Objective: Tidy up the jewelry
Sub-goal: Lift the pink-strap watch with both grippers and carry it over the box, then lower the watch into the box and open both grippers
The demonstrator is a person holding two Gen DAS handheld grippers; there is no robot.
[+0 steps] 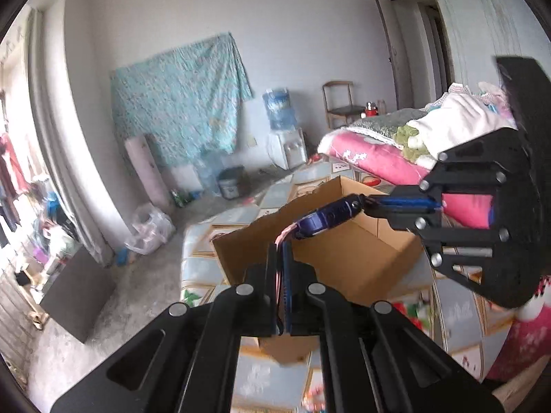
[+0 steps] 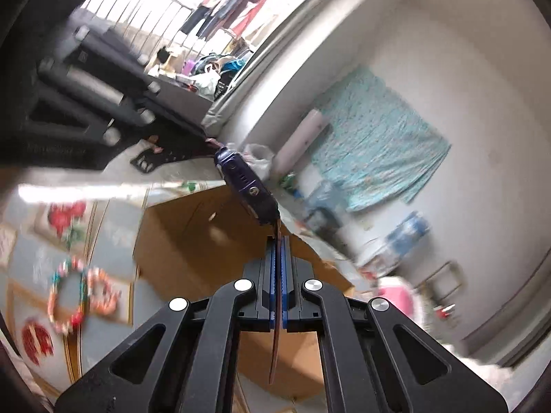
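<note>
Left wrist view: the left gripper (image 1: 283, 251) is clenched on the pink strap of a watch (image 1: 327, 216) with a dark blue case. The right gripper (image 1: 370, 203) comes in from the right and grips the strap at the other end, so the watch hangs between them above an open cardboard box (image 1: 344, 261). The box sits on a patterned bedspread (image 1: 199, 268). In the right wrist view, two beaded bracelets (image 2: 81, 296), probably, lie blurred on the bedspread, left of the box and apart from it.
</note>
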